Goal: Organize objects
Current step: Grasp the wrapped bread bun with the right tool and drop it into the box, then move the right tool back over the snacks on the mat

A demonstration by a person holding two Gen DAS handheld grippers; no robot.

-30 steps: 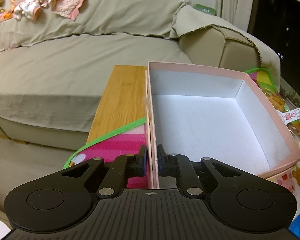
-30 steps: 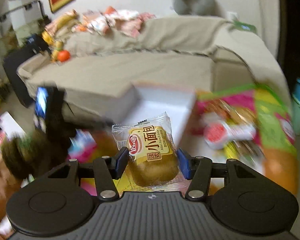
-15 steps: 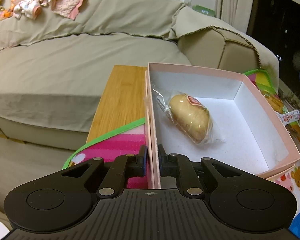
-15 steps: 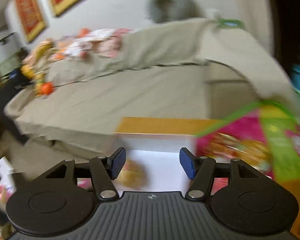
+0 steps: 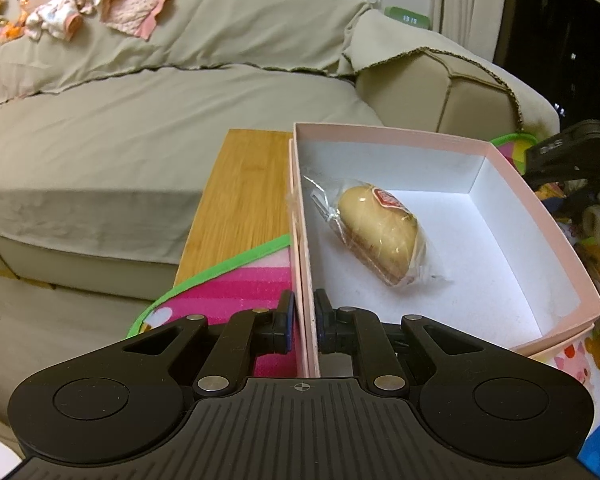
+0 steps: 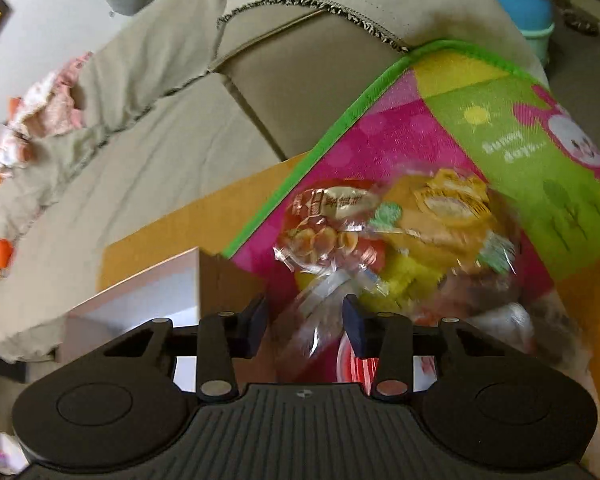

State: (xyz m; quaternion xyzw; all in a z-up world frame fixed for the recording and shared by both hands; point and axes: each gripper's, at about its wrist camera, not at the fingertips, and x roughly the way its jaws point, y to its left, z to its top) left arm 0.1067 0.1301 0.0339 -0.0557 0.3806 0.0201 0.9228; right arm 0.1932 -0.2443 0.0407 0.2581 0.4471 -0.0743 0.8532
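Your left gripper [image 5: 303, 322] is clamped on the near left wall of the shallow pink cardboard box w/ white inside [image 5: 540, 216], pinning it on the wooden table [image 5: 240, 208]. Your right gripper [image 6: 305, 326] has its jaws closing over the heap of clear-wrapped snack packets [image 6: 388, 236] on the pink-and-green cartoon mat [image 6: 532, 160]; a crinkly wrapper edge sits between the pads, but the view is blurred and I can't tell if they press it yet.

Risks, as I judge them: you may catch only loose film, so the packet slips or tears on lift. The packets overlap, so one pull could drag a neighbour off the mat. If you relax the left grip, the light box could skid when the next item lands.

The small golden bread roll in clear wrap [image 5: 380, 236] lies flat inside the box, left of centre. Its long axis runs diagonally, from far-left to near-right; the red-logo end points to the far wall, the crimped seam toward the left wall.
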